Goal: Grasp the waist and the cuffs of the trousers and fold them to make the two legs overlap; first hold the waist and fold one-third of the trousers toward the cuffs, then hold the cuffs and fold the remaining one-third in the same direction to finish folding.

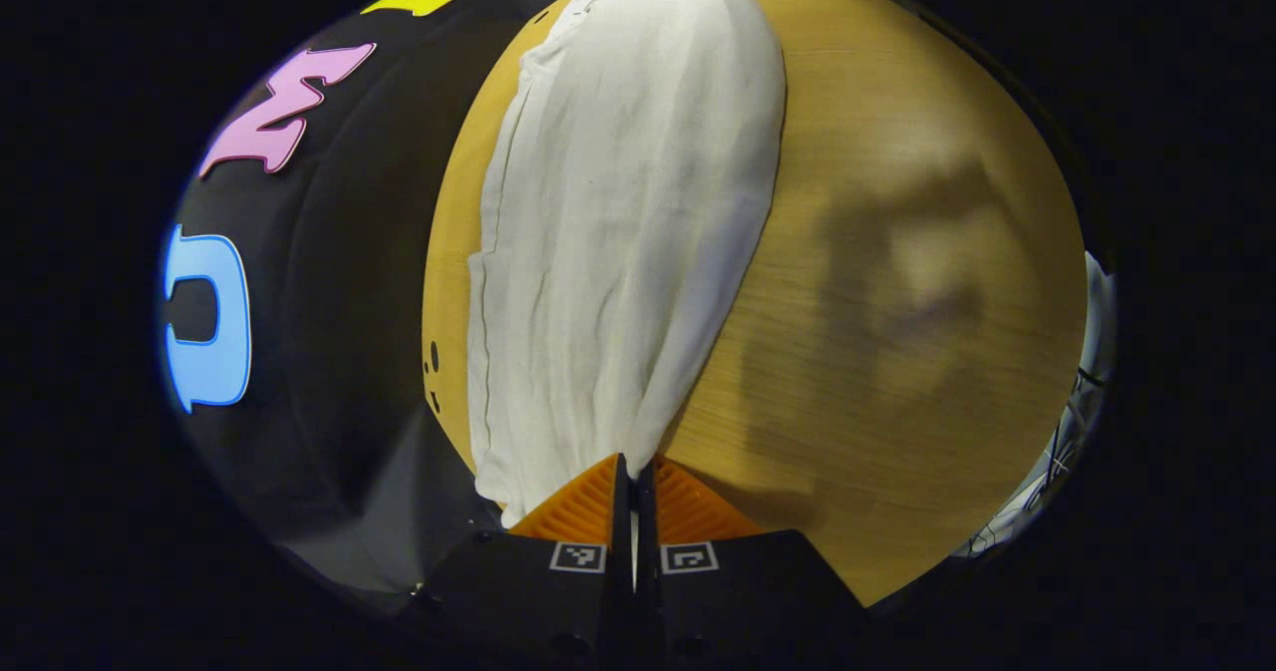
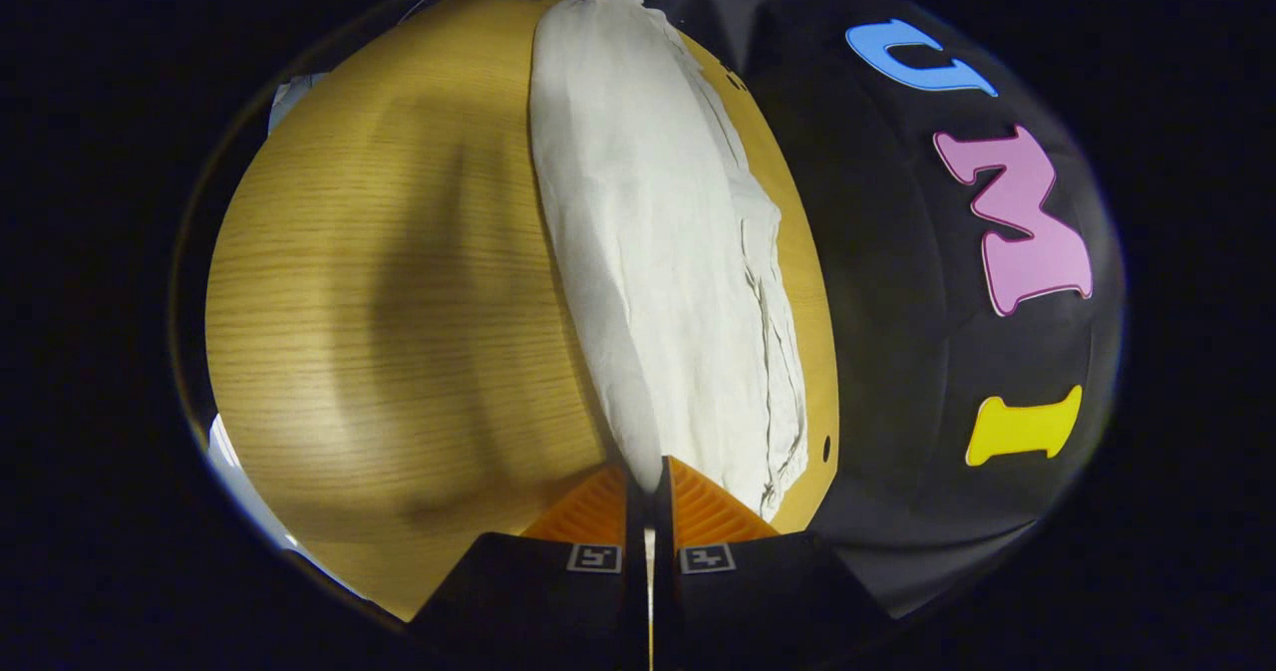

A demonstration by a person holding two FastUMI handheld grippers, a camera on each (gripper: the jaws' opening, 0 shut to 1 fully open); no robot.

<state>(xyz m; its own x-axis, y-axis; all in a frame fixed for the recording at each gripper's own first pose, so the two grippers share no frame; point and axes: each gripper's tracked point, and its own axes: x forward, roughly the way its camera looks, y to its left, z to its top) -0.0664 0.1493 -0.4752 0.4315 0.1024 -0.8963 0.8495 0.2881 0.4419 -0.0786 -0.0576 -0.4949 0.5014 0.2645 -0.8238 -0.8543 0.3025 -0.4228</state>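
Here we hold the trousers (image 1: 628, 212) stretched between both claws, left claw (image 1: 634, 472) and right claw (image 2: 648, 477) each clamped on an end above the tabletop (image 1: 897, 252); soft, light cloth, so we grip hems.

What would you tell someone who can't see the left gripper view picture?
The left hand-held gripper is shut on one end of the white trousers, which stretch away from it in a long strip over a wooden table. The booth's black cloth wall stands on the left side.
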